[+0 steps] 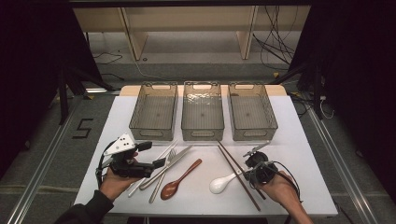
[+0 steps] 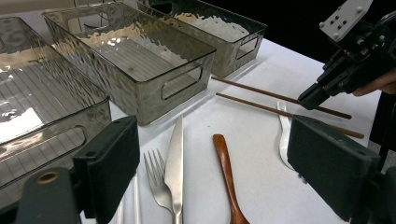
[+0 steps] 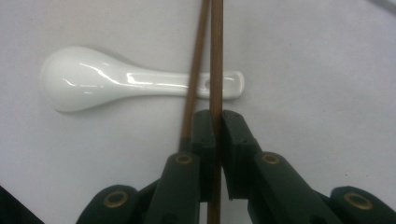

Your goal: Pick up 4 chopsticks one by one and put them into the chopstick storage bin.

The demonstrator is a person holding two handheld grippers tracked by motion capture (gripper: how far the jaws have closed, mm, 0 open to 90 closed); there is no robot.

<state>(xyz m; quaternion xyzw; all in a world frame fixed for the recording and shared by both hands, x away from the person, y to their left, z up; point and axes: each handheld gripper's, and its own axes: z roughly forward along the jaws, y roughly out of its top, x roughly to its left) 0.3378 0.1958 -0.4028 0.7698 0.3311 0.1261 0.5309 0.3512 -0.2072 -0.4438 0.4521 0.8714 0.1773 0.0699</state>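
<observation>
The chopsticks (image 3: pixel 212 60) run straight ahead of your right tool (image 3: pixel 214 126), their long axis in line with its jaws, so the pair points away from you over the handle of the white spoon (image 3: pixel 112 84) and, in the high view, slants up toward the middle bin (image 1: pixel 202 112). Your right tool is clenched on one stick, the right-hand one of the two; the other lies just against the outside of the left jaw, apparently not caught, so I judge the grip holds a single stick for now. Both rest on the worktop (image 1: pixel 303 154), with the grip well toward their near ends and most of the length ahead of the jaws. Your right hand is plainly the nearer one; your left tool (image 1: pixel 159 163) stands released, jaws wide, well off to the side over the knife (image 2: pixel 175 163) and fork (image 2: pixel 156 182). Any lift will swing that long forward end, so mind the spoon lying crosswise beneath it
</observation>
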